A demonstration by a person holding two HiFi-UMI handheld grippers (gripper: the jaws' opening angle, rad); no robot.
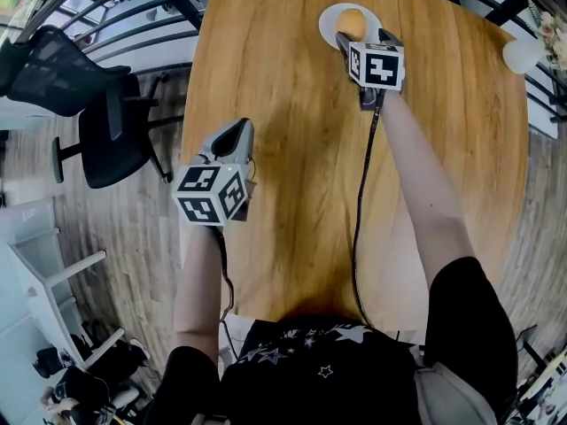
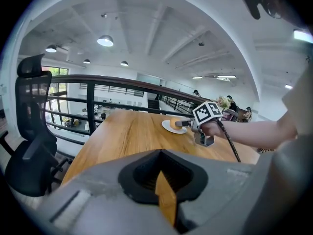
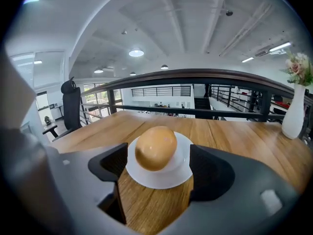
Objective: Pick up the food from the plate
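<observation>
A round golden-brown piece of food (image 3: 155,147) sits on a small white plate (image 3: 161,179) at the far end of the wooden table (image 1: 292,193). My right gripper (image 3: 157,161) is open, one jaw on each side of the plate's near rim; the pads touch neither plate nor food. From the head view the food (image 1: 352,23) lies just beyond the right gripper (image 1: 364,37). My left gripper (image 1: 235,135) hovers over the table's left edge, far from the plate (image 2: 168,127), its jaws together with nothing in them.
A white vase (image 3: 295,114) with flowers stands at the table's far right corner. A black office chair (image 1: 106,122) sits left of the table. A dark railing (image 3: 195,77) runs behind the table's far edge.
</observation>
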